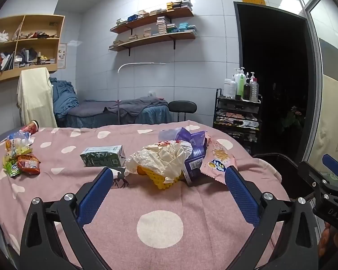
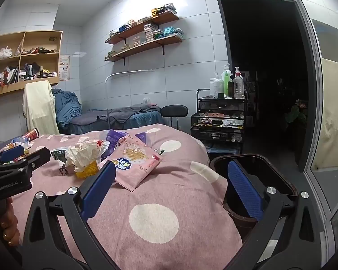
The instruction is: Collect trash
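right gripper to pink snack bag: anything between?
Nothing: only bare pink polka-dot blanket lies between the open right gripper and the pink snack bag, in the right wrist view.

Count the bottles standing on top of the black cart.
7 or so, clustered on the black cart top by the dark doorway: white pump bottles, a green one, a dark one, a clear one. Some overlap, so others may be hidden.
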Available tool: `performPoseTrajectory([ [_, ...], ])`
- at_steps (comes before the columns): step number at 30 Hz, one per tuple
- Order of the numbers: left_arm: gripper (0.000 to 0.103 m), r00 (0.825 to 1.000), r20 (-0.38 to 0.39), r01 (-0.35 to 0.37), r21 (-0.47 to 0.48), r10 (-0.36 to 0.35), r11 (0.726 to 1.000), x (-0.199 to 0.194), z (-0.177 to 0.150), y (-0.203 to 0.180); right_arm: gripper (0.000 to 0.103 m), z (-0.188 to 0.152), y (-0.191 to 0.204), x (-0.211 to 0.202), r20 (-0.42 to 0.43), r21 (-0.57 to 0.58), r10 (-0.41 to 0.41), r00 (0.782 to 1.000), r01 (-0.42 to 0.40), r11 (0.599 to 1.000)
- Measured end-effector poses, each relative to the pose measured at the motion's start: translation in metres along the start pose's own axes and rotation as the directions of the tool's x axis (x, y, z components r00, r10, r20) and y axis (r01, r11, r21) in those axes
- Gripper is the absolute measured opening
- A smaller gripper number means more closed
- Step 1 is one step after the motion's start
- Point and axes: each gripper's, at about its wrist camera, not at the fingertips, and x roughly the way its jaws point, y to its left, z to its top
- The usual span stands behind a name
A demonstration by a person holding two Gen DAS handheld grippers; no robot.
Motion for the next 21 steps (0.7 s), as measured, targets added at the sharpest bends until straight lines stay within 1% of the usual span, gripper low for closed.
performPoseTrajectory([
  [15, 0.098, 1.0, -0.011, 0.009, 0.0, -0.009, 1.0, 0.001, -0.001, 0.004, 0.098, 0.003, -0.001, -0.004, 0.002, -0.006, -0.004, 1.0, 0.004, 1.0],
  [17, 0.098, 1.0, -0.011, 0.009, 0.001, -0.009, 1.0, 0.001, -0.001, 0.003, 0.098, -0.004, 0.002, 0.002, 0.0, -0.006, -0.003, 1.0, 0.003, 1.0],
  [20, 0.098, 1.0, -0.012, 0.007, 0.0, -0.007, 1.0, 0.004, -0.003, 0.004, 0.098, -0.004, 0.009, 0.006, 0.0, -0.007, 0.0, 1.0, 0.0, 1.0],
  [21, 0.098, 1.0, -0.013, 0.007, 0.0, -0.007, 1.0, 0.004, -0.003, 0.004, 0.098, 0.0, 0.005, 0.0, -0.002, -0.009, 0.003, 1.0, -0.003, 1.0],
])
